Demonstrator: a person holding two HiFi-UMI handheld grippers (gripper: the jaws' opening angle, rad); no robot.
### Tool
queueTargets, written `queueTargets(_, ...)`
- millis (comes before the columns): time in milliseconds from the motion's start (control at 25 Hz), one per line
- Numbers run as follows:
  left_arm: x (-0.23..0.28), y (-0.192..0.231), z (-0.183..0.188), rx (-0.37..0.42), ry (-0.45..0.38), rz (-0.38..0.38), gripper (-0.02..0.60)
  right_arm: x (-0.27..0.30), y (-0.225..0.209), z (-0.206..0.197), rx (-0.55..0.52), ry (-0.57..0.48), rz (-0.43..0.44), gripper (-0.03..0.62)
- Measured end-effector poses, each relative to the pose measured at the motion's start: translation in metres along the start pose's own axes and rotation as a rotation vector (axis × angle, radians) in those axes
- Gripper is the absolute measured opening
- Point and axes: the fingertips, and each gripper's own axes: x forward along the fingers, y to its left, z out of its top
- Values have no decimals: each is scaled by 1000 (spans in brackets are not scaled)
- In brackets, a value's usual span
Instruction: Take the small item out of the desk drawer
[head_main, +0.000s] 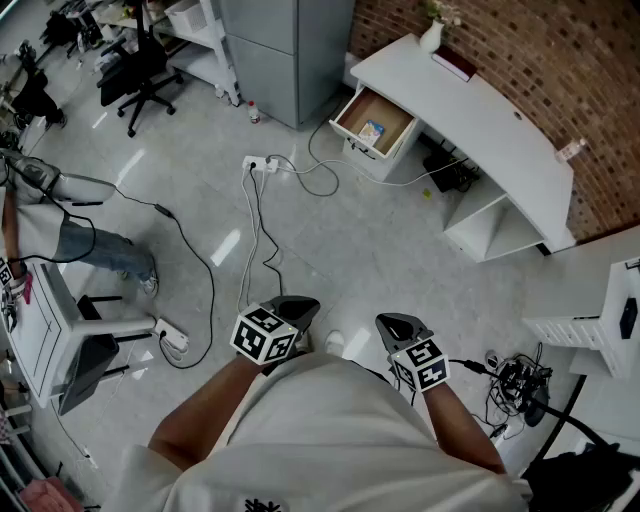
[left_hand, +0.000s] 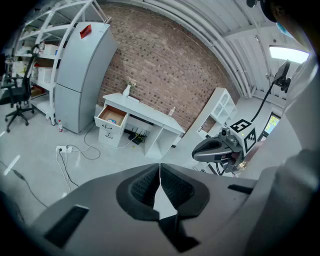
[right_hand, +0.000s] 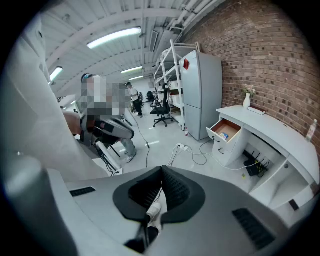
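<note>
The white desk (head_main: 500, 130) stands far off along the brick wall. Its top drawer (head_main: 352, 108) is pulled open, with a small blue and yellow item (head_main: 371, 130) inside. Both gripper views show that drawer at a distance: the drawer (left_hand: 112, 115) and the drawer (right_hand: 226, 129), with the item (right_hand: 225, 135) on its floor. My left gripper (head_main: 300, 306) and right gripper (head_main: 392, 324) are held close to the person's body, well short of the desk. The left gripper (left_hand: 160, 166) is shut with nothing in it. The right gripper (right_hand: 161, 172) is shut and empty too.
A tall grey cabinet (head_main: 285, 50) stands left of the desk. A power strip (head_main: 258, 164) and cables (head_main: 255, 240) lie across the floor between me and the drawer. A vase (head_main: 431, 38) sits on the desk. An office chair (head_main: 140, 70), a seated person's legs (head_main: 100, 250) and white shelving (head_main: 600, 320) ring the room.
</note>
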Motion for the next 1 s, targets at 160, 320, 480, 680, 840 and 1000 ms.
queueTargets(160, 21, -20, 4, 27, 15, 19, 26, -16, -23, -19, 25, -10, -4, 29)
queueTargets(320, 35, -28, 8, 36, 17, 55, 26, -21, -43, -40, 44, -13, 7, 29)
queueTargets(480, 45, -28, 15, 32, 15, 86, 26, -16, -57, -52, 72, -19, 24, 29)
queueTargets(680, 54, -16, 32, 34, 16, 77, 26, 3, -69, -39, 98, -13, 55, 31)
queueTargets(840, 75, 19, 58, 62, 20, 41, 26, 32, -100, -11, 116, -28, 12, 32)
queueTargets(1000, 93, 71, 107, 91, 9, 12, 27, 65, -129, 33, 154, -36, -30, 35)
